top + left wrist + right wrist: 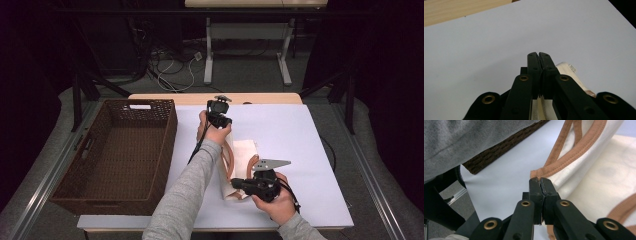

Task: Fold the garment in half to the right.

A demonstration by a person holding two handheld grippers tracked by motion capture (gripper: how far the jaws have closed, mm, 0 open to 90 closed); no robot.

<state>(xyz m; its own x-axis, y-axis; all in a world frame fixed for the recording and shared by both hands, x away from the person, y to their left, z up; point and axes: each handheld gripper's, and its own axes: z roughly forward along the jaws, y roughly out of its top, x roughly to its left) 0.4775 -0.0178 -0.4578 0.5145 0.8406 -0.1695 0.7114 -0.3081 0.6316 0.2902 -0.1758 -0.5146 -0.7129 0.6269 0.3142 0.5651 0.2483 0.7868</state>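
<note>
A cream garment [245,155] with orange-brown trim lies folded in the middle of the white table [290,125]. My right gripper [233,184] points left at its near corner. In the right gripper view, the right gripper [540,179] is shut on the trimmed edge of the garment [599,177]. My left gripper [219,117] is held above the garment's far end. In the left gripper view, the left gripper [539,53] has its jaws pressed together, with the garment [570,72] and its label beneath and cream cloth showing in the gap lower down.
A large brown wicker basket [170,145] stands on the left of the table, and its dark weave [499,152] appears behind a grey sleeve [474,137]. A desk frame and cables are on the floor beyond the table.
</note>
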